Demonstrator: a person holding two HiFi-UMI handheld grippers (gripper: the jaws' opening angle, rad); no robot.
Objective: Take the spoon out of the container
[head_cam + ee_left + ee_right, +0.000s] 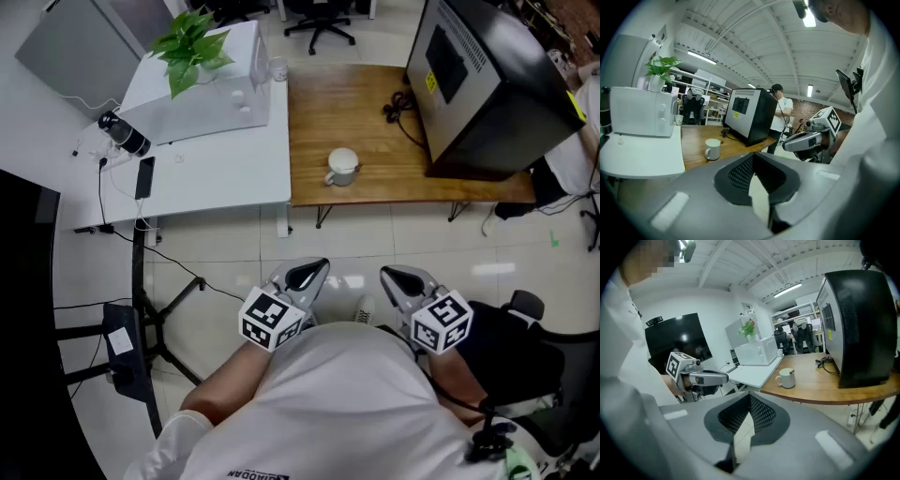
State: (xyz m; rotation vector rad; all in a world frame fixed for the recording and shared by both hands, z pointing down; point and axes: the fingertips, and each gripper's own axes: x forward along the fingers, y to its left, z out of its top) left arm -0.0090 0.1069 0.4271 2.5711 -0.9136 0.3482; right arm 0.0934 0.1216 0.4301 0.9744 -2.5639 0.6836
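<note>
Spoon (791, 371), only a small brown handle tip above the rim of the white mug (342, 167), mug alone on the wooden worktop (319, 112), your left gripper (312, 273) and right gripper (395, 276) well short of it, fingers of both together, empty.

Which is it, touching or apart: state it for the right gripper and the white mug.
Apart. In the head view the right gripper hangs over the floor, the white mug stands on the wooden table, tiles between them.

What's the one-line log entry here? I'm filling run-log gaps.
phase: not started | left gripper: shut, empty | right gripper: shut, empty | spoon: in mug | mug: on wooden table
</note>
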